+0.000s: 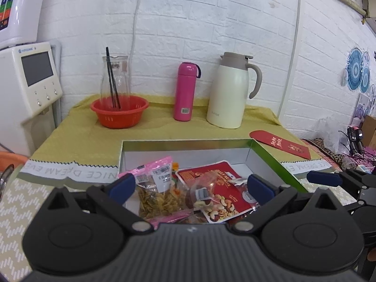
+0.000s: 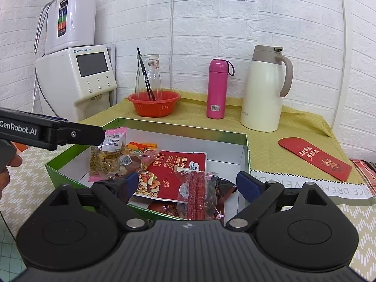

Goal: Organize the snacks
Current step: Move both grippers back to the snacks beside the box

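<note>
A green box (image 1: 270, 158) (image 2: 246, 155) with a white inside holds several snack packs. Among them are a red nuts pouch (image 1: 223, 188) (image 2: 178, 169), a pink-topped clear bag of yellow snacks (image 1: 155, 195) (image 2: 108, 155), and a clear pack of red sausages (image 2: 197, 192). My left gripper (image 1: 191, 185) is open and empty, its fingers over the box's near side. It shows from the side in the right wrist view (image 2: 70, 136). My right gripper (image 2: 188, 183) is open and empty above the box's near right part. One blue fingertip (image 1: 324, 178) of it shows in the left wrist view.
On the yellow cloth behind the box stand a red basket (image 1: 119, 112) holding a glass carafe (image 1: 115, 80), a pink bottle (image 1: 185, 91) and a cream thermos jug (image 1: 230, 91). A red envelope (image 1: 279, 143) lies to the right. A white water dispenser (image 2: 77, 80) stands at left.
</note>
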`<act>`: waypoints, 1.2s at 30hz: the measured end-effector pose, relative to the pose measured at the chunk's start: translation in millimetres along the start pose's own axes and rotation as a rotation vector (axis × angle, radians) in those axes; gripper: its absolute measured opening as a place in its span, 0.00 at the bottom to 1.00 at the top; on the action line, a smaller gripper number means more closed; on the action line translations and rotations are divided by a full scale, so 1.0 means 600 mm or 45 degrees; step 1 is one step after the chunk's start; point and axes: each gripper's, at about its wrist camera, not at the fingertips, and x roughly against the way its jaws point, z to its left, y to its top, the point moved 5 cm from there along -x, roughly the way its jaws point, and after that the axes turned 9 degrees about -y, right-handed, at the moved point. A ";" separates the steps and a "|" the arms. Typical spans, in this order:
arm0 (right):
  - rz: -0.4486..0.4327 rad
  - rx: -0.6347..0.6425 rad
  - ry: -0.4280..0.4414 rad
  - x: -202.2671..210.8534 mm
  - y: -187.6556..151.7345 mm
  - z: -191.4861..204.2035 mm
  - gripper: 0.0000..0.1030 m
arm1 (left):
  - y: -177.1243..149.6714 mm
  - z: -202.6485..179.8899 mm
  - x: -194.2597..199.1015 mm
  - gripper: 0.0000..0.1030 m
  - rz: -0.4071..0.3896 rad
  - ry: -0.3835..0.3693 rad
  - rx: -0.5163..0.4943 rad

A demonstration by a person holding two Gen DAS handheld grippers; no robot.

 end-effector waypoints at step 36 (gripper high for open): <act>0.152 -0.040 -0.054 0.270 -0.134 -0.041 1.00 | -0.156 -0.118 0.191 0.98 0.067 -0.311 0.054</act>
